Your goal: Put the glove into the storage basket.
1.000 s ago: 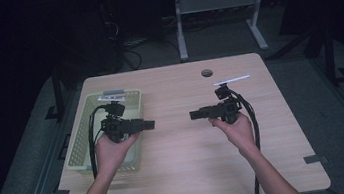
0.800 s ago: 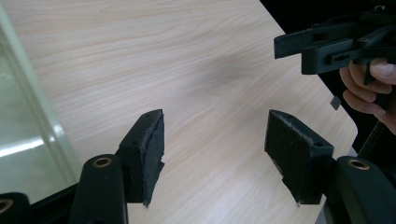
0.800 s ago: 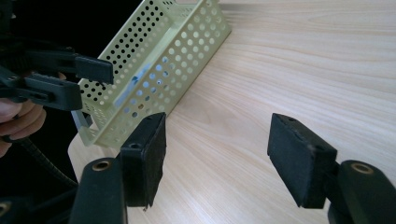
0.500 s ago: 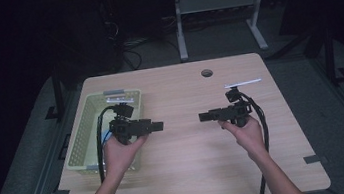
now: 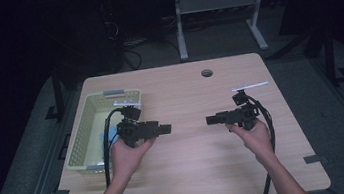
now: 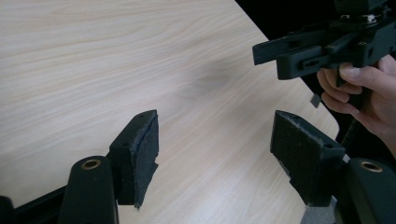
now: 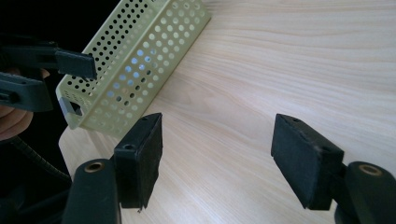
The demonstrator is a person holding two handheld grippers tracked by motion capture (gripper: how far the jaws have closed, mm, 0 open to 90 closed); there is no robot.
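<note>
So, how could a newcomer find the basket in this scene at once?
Look at the light wooden table and go to its left edge, beside the left gripper. The basket there is a pale yellow-green rectangular tray; perforated walls and grey end handles set it apart from the black grippers.

Each tool (image 5: 164, 128) is black — brass-ringed screws; fuzzy dark pads (image 6: 145, 142); white top plate; black cables trailing.

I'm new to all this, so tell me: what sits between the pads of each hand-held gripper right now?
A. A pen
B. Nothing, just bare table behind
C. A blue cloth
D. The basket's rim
B: the left hand-held gripper and right hand-held gripper both gape over bare table.
</note>
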